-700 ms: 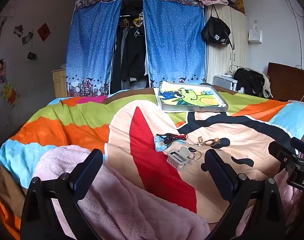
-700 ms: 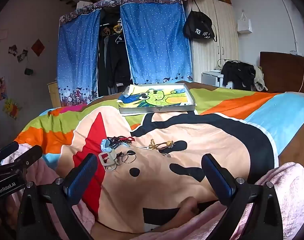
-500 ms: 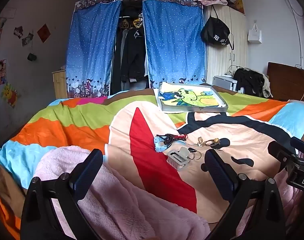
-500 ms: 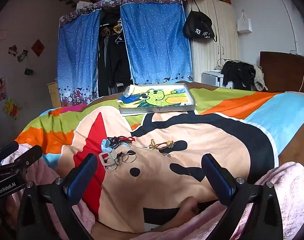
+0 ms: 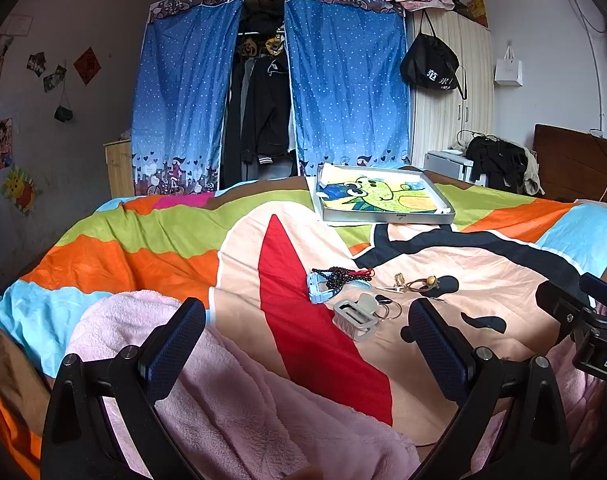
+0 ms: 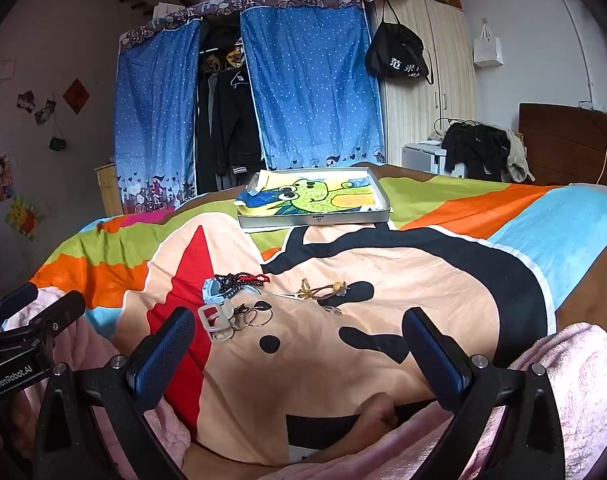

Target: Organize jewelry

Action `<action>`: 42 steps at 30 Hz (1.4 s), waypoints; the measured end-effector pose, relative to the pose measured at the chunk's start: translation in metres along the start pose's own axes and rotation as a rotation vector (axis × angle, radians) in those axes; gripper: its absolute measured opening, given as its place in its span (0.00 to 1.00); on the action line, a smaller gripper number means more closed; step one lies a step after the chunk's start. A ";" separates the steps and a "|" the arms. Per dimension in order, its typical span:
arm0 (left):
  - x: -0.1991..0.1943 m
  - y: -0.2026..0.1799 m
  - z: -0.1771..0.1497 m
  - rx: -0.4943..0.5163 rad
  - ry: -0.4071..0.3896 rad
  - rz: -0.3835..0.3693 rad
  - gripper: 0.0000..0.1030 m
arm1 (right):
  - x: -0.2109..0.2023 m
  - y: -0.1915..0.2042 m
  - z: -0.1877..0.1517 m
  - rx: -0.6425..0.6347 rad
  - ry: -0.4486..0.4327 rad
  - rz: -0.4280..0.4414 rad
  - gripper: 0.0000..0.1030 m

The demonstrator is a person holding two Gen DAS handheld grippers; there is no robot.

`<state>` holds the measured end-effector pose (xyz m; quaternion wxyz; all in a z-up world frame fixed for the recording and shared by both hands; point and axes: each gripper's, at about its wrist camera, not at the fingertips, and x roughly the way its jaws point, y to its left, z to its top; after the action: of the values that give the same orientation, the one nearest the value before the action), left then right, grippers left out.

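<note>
Hovering wide open and empty, left gripper (image 5: 307, 334) and right gripper (image 6: 299, 334), jewelry pile (image 6: 239, 300) with dark bead bracelet (image 6: 241, 279) on cartoon bedspread (image 6: 383, 276), shallow metal tray (image 6: 315, 220) beyond, well apart

The left hand-held gripper (image 5: 307, 340) is showing a matte black frame with two angled arms, silver screws at the joints and dark blue ribbed pads (image 5: 175, 342) on its fingers. The right hand-held gripper (image 6: 299, 344) is showing the same build. White lettering "GenRobot.AI" is showing on the left unit's black body in the right view.
</note>
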<state>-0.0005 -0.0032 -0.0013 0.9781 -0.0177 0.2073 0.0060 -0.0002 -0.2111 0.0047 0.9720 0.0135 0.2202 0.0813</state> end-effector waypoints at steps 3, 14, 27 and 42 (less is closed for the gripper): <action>-0.001 0.000 0.002 0.001 0.001 0.000 0.97 | 0.000 0.000 0.000 0.000 0.000 0.000 1.00; -0.001 0.000 0.002 0.001 -0.001 0.000 0.97 | 0.000 0.000 -0.001 0.000 -0.001 0.000 1.00; -0.002 0.000 0.001 0.001 -0.002 0.000 0.97 | 0.000 0.001 -0.001 0.000 -0.001 0.000 1.00; -0.002 -0.002 0.002 -0.003 -0.001 0.000 0.97 | -0.001 0.001 -0.001 0.000 -0.001 0.000 1.00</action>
<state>-0.0013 -0.0048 0.0016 0.9781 -0.0190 0.2070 0.0063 -0.0013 -0.2102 0.0044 0.9721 0.0136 0.2194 0.0812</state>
